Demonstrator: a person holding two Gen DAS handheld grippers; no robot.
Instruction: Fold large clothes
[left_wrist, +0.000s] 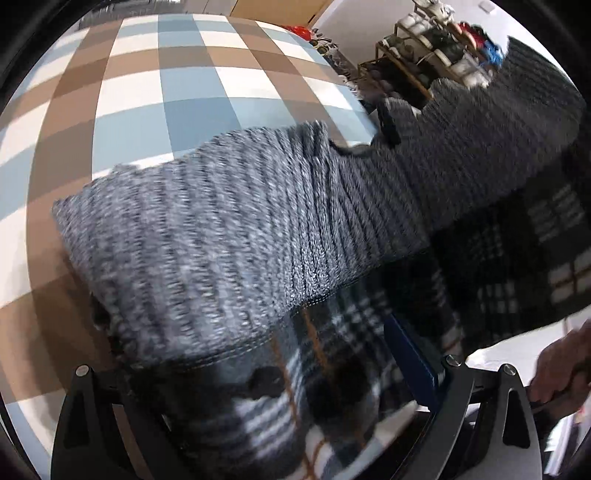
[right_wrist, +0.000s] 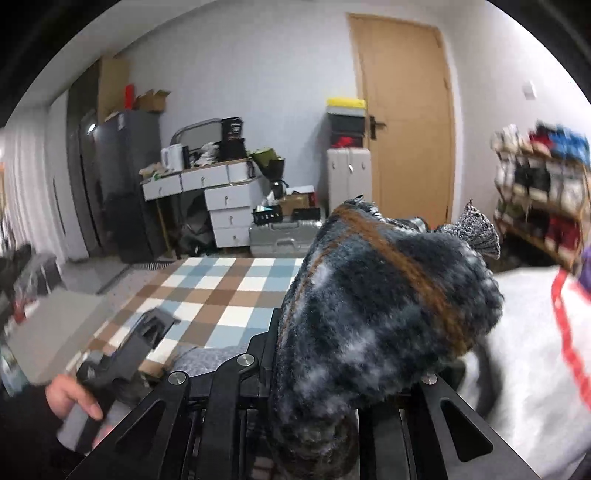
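The garment is dark plaid fleece (right_wrist: 369, 314) with a grey ribbed knit hem (left_wrist: 221, 229). It hangs stretched above the checked table (left_wrist: 184, 85) between my two grippers. My left gripper (left_wrist: 258, 343) is at the bottom of its view with bunched fabric filling its jaws. One blue pad (left_wrist: 410, 354) shows and the other finger is hidden under the knit. My right gripper (right_wrist: 351, 332) is shut on a thick fold of the fleece, which hides its fingertips. It also shows as a dark shape, the right gripper (left_wrist: 388, 125), at the hem's far end.
A person's hand (right_wrist: 70, 398) holds the left gripper (right_wrist: 147, 328) over the table (right_wrist: 229, 288). A shoe rack (right_wrist: 543, 192) stands at the right. Behind the table are a white desk with drawers (right_wrist: 221, 199), a suitcase (right_wrist: 280, 236) and a wooden door (right_wrist: 406, 118).
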